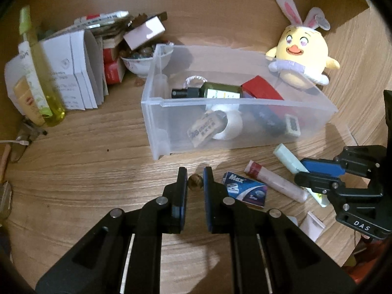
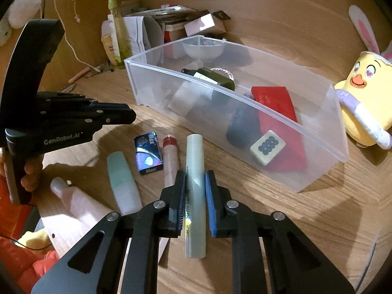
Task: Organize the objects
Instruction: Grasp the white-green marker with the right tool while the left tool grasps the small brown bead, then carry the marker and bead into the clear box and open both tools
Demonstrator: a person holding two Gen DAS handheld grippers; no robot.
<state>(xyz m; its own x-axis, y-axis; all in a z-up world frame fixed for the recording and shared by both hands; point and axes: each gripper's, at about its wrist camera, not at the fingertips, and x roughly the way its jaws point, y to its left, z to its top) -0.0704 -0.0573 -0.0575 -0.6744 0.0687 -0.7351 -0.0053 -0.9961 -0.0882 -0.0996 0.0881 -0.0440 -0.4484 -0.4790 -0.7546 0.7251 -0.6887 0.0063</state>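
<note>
Left wrist view shows your left tool (image 1: 195, 181) clenched on a small brown round bead (image 1: 195, 181), low over the wooden counter (image 1: 85, 166), just in front of the clear plastic drawer bin (image 1: 235, 120). To the right of the bead lie a blue "Max" staple box (image 1: 245, 192) and a pale pink tube with a red cap (image 1: 276, 180), both on the counter.

Right wrist view shows your right tool (image 2: 194, 183) grasping a pale green cylindrical stick with printed text (image 2: 195, 196) – the blue pads press on both of its sides, and the stick points toward the bin. A mint-green oblong case (image 2: 123, 182) lies to the left of it, and the staple box lies between this case and the pink tube.

Inside the bin you can see a dark green bottle with a black cap (image 2: 213, 78), a flat red box (image 2: 274, 103), a white mahjong tile with dark dots (image 2: 267, 147) and a white roll of tape (image 1: 229, 125). A yellow plush chick with rabbit ears (image 1: 302, 56) sits behind the bin – whether it touches the wall I cannot tell.
</note>
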